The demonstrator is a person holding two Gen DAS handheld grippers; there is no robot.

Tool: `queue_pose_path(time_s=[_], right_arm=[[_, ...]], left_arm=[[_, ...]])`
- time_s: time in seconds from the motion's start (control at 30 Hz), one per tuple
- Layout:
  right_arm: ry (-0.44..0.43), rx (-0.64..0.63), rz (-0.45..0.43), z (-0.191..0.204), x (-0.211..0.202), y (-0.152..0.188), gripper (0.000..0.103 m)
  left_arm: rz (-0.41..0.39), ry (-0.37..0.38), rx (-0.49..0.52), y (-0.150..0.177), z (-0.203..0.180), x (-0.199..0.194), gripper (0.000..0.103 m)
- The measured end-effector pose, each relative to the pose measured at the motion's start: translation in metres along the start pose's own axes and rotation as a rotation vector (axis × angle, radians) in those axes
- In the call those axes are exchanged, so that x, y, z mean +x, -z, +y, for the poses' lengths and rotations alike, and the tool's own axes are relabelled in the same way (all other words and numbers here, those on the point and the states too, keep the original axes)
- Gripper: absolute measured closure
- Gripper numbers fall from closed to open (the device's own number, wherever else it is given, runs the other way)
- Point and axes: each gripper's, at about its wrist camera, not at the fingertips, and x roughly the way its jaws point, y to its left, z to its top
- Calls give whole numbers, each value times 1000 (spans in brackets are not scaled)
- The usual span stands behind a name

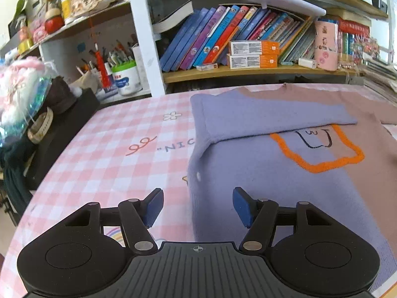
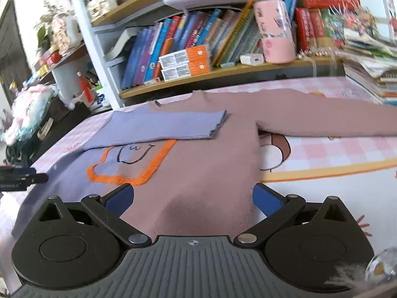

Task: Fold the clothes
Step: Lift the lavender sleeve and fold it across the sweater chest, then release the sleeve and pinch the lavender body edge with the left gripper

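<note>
One mauve sleeve [image 2: 322, 121] is seen outstretched toward 2 o'clock from the released right tool [image 2: 193, 198], nearer than the released left tool [image 1: 197, 206].

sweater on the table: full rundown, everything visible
The two-tone knit sweater lies flat on the pink checked tablecloth: one half lavender, the other dusty pink, fuzzy-looking, with an orange outlined patch holding a black line drawing on the chest. The lavender sleeve is folded across the chest, partly covering the patch; the pink sleeve lies stretched out sideways. Both the left tongs and right tongs are open near its hem; contact is unclear.
</note>
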Motion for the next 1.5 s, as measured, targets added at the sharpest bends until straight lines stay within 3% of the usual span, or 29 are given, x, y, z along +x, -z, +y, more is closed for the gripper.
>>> queue_pose_path(time_s=[0.4,0.43,0.5,0.7,0.83,0.9,0.97,1.07,1.23,1.5], right_arm=[[-27,60,7,-11,1,0,0],[-31,65,5,-12,0,0,0],[-41,76,2,-14,0,-1,0],[-10,68,0,-12,-1,-1,1],[47,32,-8,-5,-3,-1,3],[59,14,2,-1,-5,3,16],[104,-9,6,4,-9,6,49],[146,-49,20,11,-11,10,73],[152,-95,34,28,-8,16,80],[155,-149,42,57,11,14,82]], left_arm=[[62,64,-68,9,1,17,44],[65,77,-80,9,1,18,46],[65,104,-109,10,3,18,66],[35,152,-181,18,17,16,97],[26,199,-224,23,30,16,98],[22,222,-246,26,36,15,98],[17,246,-268,28,42,15,98],[17,279,-280,31,51,13,98],[-3,285,-310,39,71,11,98],[-8,272,-319,39,82,13,98]])
